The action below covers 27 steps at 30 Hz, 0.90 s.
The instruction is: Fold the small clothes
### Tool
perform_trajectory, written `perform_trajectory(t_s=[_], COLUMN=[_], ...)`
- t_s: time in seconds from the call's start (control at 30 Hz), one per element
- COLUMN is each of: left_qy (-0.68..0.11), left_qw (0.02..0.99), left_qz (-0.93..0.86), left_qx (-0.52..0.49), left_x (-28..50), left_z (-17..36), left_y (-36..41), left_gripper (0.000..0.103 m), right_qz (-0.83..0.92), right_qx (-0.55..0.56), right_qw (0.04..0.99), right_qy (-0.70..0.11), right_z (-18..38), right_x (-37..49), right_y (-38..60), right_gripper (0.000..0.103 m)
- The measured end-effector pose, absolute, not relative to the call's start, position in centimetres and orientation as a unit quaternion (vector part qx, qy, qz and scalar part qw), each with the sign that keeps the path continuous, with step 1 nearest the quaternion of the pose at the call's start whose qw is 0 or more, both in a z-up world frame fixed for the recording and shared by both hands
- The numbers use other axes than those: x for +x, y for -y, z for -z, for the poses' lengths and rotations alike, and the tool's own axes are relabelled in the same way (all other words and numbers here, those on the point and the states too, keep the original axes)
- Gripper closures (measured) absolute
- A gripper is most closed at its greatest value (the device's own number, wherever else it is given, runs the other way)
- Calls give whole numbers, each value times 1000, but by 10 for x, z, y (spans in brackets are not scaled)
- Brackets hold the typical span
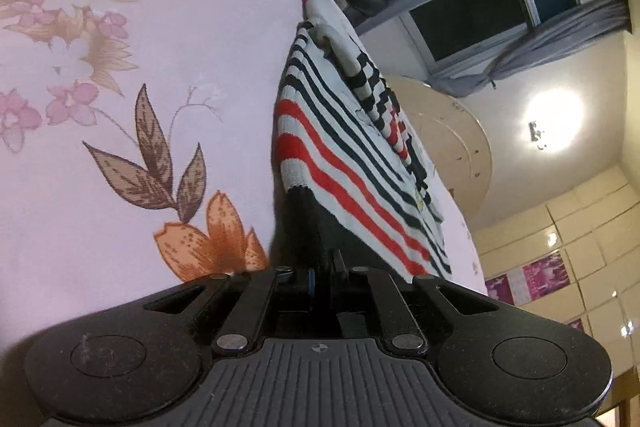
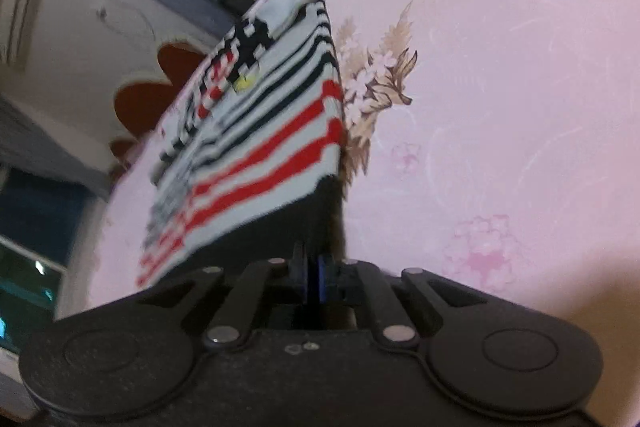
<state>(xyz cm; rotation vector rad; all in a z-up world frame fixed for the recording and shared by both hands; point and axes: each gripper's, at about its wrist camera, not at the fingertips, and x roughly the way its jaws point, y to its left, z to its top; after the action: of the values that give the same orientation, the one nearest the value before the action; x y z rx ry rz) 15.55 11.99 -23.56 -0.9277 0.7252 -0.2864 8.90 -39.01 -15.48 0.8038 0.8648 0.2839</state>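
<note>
**Both grippers pinch the striped garment**

The left gripper (image 1: 306, 211) and right gripper (image 2: 326, 203) each clamp the striped garment (image 1: 340, 147) at a near corner — it lies on the floral sheet (image 1: 120, 67). Only the right view shows its yellow tag (image 2: 244, 83) — writing unreadable.

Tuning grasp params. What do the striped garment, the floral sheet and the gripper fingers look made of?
Garment: knit, probably cotton or acrylic; ribbed rows show in the red, black and white stripes, matte.
Sheet: thin woven fabric, printed flowers, smooth, slight sheen; fibre unclear.
Fingers: black, matte, likely plastic or rubber; left gripper and right gripper are both shut on the garment's edge.
</note>
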Motion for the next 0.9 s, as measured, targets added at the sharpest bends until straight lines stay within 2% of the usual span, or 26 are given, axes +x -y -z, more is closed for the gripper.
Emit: perform_trajectory(t_s=[0.23, 0.4, 0.67, 0.9], left_qy=[-333, -288, -250, -256], left_qw=[820, 833, 866, 875], left_qz=[134, 158, 174, 151], left_qx=[-445, -445, -396, -383], left_x=[152, 166, 233, 322], left_z=[234, 190, 117, 90], left_y=[-127, -130, -130, -122], left_gripper=[97, 97, 97, 97], right_qz=[-130, -141, -144, -130], right_qx=[361, 348, 313, 312], right_qw=[833, 860, 897, 899], right_qy=[-400, -347, -278, -279], right_z=[145, 107, 35, 9], right_x=[96, 95, 143, 231], right_y=[381, 379, 378, 379], right_gripper=[98, 98, 98, 98])
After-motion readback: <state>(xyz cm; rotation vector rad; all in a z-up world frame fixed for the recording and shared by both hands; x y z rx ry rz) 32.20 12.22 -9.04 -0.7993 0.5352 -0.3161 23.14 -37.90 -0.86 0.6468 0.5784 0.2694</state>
